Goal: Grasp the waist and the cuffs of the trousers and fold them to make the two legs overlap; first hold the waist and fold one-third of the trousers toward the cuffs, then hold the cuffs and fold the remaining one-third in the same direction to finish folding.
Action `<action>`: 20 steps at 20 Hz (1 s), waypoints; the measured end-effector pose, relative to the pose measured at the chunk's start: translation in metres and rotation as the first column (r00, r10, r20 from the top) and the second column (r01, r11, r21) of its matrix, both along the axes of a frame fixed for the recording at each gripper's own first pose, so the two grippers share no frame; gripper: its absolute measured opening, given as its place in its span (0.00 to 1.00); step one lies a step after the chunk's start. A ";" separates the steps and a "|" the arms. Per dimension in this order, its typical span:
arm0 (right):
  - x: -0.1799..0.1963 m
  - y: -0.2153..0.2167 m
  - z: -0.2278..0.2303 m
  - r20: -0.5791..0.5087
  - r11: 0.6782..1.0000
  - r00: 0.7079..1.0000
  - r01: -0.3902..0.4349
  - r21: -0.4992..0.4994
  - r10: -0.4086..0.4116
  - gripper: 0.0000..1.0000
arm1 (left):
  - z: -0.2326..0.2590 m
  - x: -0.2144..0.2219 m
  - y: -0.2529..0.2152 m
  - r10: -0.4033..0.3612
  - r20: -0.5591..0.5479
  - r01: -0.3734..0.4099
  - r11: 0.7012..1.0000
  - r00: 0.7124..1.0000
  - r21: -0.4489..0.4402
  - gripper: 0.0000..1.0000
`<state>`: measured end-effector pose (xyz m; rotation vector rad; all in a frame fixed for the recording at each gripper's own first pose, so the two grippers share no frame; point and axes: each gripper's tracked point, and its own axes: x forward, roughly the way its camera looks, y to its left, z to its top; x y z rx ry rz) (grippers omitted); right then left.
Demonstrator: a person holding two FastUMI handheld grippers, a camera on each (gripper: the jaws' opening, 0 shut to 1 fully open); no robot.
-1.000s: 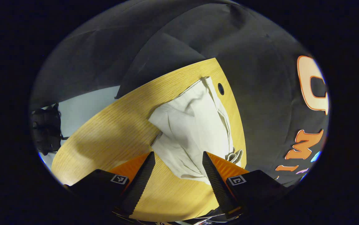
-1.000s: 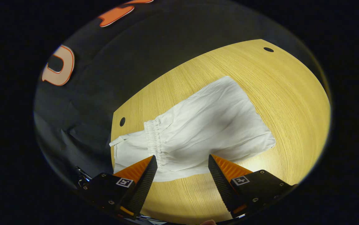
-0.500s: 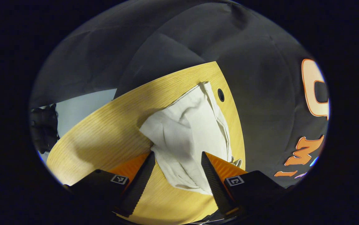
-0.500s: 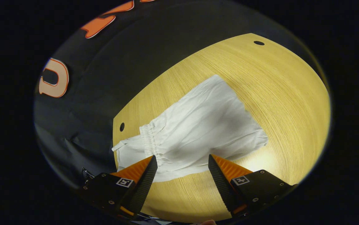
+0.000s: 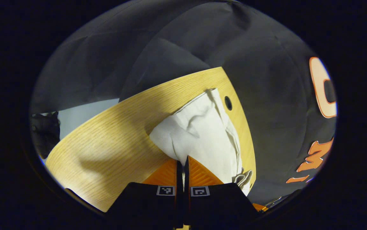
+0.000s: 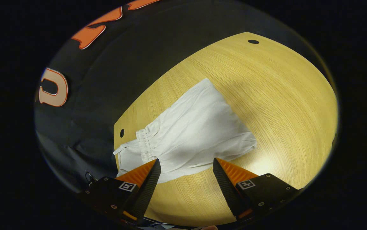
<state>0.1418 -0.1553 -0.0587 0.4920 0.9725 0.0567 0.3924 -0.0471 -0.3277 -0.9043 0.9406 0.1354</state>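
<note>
The white trousers lie folded on the wooden table, their gathered waist toward the table's left end in the right gripper view. In the left gripper view my left gripper is shut, its tips pinching the near edge of the cloth, which bunches up toward them. A drawstring hangs close on the right. My right gripper stands open just above the near edge of the trousers, next to the waist, with nothing between its fingers.
Black cloth walls close in behind the table. Small round holes sit in the tabletop near its ends. Bare wood stretches beyond and right of the trousers. A pale floor patch shows past the table's far edge.
My left gripper has gone from open to shut on the trousers' near edge, and the cloth has bunched toward it. The right gripper stays open and the trousers sit farther left in its view.
</note>
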 end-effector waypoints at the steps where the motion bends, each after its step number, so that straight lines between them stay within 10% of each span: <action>1: 0.000 -0.004 0.001 0.008 1.000 1.000 -0.002 -0.006 0.002 0.99 | 0.011 0.004 -0.003 -0.024 0.029 0.023 0.999 0.999 0.025 0.04; 20: 0.020 -0.119 0.043 0.079 0.996 0.996 -0.048 0.080 0.042 0.98 | 0.207 0.037 -0.243 -0.359 0.375 0.257 0.921 0.855 0.294 0.04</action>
